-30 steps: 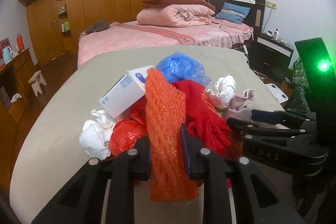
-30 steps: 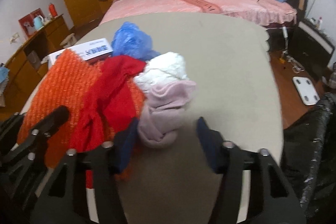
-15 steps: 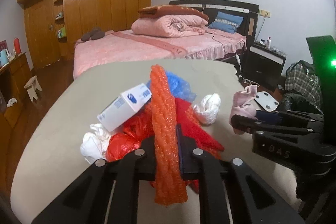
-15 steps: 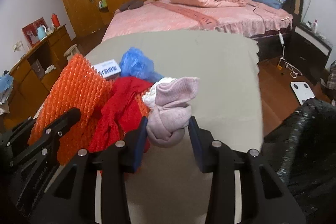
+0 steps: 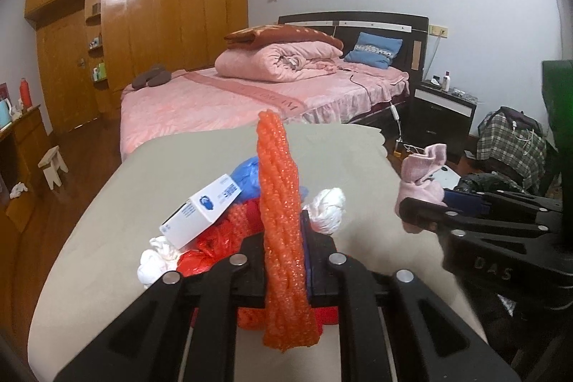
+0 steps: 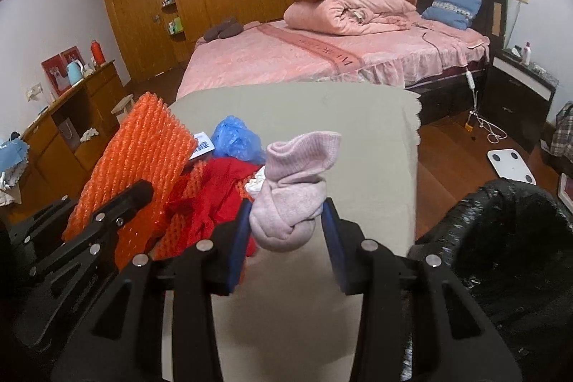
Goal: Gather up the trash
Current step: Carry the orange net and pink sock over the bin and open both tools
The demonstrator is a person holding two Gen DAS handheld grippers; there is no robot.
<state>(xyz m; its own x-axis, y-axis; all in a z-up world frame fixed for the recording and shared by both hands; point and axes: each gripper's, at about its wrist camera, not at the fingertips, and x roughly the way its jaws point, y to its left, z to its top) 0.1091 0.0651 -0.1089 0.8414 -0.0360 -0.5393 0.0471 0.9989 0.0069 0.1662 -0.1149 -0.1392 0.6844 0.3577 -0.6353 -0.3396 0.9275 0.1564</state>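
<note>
We are observing a beige table [image 6: 376, 138] carrying a heap of trash toward its left edge, with a black trash bag [image 6: 501, 231] standing open just off its right edge. The left gripper [image 5: 284, 249] is clenching an orange foam net [image 5: 281, 203], which is standing upright between its jaws above the heap. The right gripper [image 6: 284, 231] is grasping a knotted pink sock [image 6: 290, 199], its blue pads pressing both sides and the sock hanging clear of the surface near the right edge. We are noting, in the heap, a red cloth [image 6: 218, 196] lying nearest the sock, a white box [image 5: 204, 210] tilting on a red plastic bag [image 5: 204, 249], a blue plastic bag [image 6: 236, 138] behind them, and crumpled white paper [image 5: 329, 206] lying beside the net.
</note>
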